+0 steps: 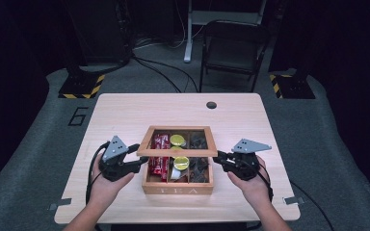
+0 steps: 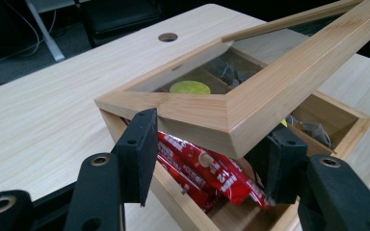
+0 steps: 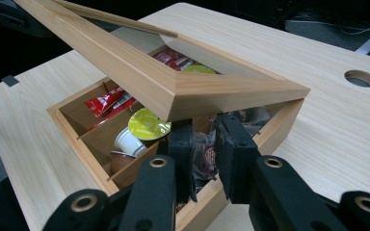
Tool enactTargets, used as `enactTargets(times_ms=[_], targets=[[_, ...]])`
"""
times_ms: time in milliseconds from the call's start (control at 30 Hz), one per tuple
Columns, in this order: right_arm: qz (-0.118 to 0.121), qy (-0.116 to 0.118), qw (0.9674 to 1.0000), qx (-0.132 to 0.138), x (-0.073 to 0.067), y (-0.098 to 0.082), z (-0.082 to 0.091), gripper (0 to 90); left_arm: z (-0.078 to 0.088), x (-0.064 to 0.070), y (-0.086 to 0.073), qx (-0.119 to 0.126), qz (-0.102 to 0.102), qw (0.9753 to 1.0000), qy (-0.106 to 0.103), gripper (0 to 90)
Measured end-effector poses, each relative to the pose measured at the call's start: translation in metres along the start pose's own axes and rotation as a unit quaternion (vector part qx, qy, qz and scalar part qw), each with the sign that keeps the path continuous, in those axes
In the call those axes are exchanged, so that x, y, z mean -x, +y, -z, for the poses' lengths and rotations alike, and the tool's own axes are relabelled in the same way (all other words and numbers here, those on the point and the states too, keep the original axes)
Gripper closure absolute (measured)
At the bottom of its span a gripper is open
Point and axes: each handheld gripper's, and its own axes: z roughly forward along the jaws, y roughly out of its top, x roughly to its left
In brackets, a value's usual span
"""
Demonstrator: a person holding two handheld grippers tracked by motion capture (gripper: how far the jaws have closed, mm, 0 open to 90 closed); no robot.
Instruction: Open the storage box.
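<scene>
A wooden tea box (image 1: 177, 188) stands near the table's front middle. Its glass-paned lid (image 1: 177, 152) is hinged at the back and held tilted up at the front. Inside lie red packets (image 2: 207, 173), yellow-topped capsules (image 3: 148, 124) and dark tea bags (image 1: 198, 166). My left gripper (image 1: 142, 161) is at the lid's front left corner; its jaws stand wide open (image 2: 207, 159), one on each side beneath that corner. My right gripper (image 1: 218, 159) is under the front right corner, jaws close together with a narrow gap (image 3: 204, 154) and nothing between them.
The light wooden table (image 1: 125, 115) has a round cable hole (image 1: 211, 105) at the back. Beyond it stands a black folding chair (image 1: 231, 50), with hazard-striped stand bases (image 1: 82, 86) on the floor at both back corners.
</scene>
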Motion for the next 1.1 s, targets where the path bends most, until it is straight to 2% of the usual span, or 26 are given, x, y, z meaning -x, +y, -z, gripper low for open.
enactTargets(times_ms=[133, 233, 433, 700, 867, 967, 1067, 1100], targets=[[-0.002, -0.003, 0.9999, 0.012, 0.002, 0.004, 0.001, 76.1, 0.001, 0.001, 0.008, 0.004, -0.011, 0.9998, 0.018, 50.7], [0.0, -0.004, 0.9998, 0.02, 0.002, 0.006, 0.0, 72.9, 0.002, -0.001, 0.013, -0.001, -0.01, 0.9998, 0.02, 51.7], [-0.004, -0.026, 0.9991, 0.032, 0.004, 0.012, -0.001, 65.8, 0.0, -0.006, 0.022, 0.007, -0.001, 0.9996, 0.028, 54.3], [0.013, -0.05, 0.9984, 0.022, 0.009, 0.025, -0.01, 64.8, -0.002, -0.015, 0.036, 0.007, 0.012, 0.9994, 0.032, 58.1], [0.005, -0.062, 0.9979, 0.02, 0.015, 0.031, -0.019, 62.9, -0.003, -0.018, 0.042, 0.007, 0.014, 0.9993, 0.034, 58.6], [-0.001, -0.063, 0.9977, 0.024, 0.021, 0.034, -0.022, 61.8, -0.004, -0.019, 0.044, 0.009, 0.014, 0.9992, 0.036, 58.8], [-0.006, -0.051, 0.9985, 0.022, 0.025, 0.037, -0.028, 59.7, -0.005, -0.021, 0.046, 0.011, 0.02, 0.9992, 0.034, 58.7], [-0.004, -0.053, 0.9984, 0.021, 0.025, 0.038, -0.03, 59.4, -0.005, -0.022, 0.047, 0.011, 0.02, 0.9992, 0.033, 58.7]])
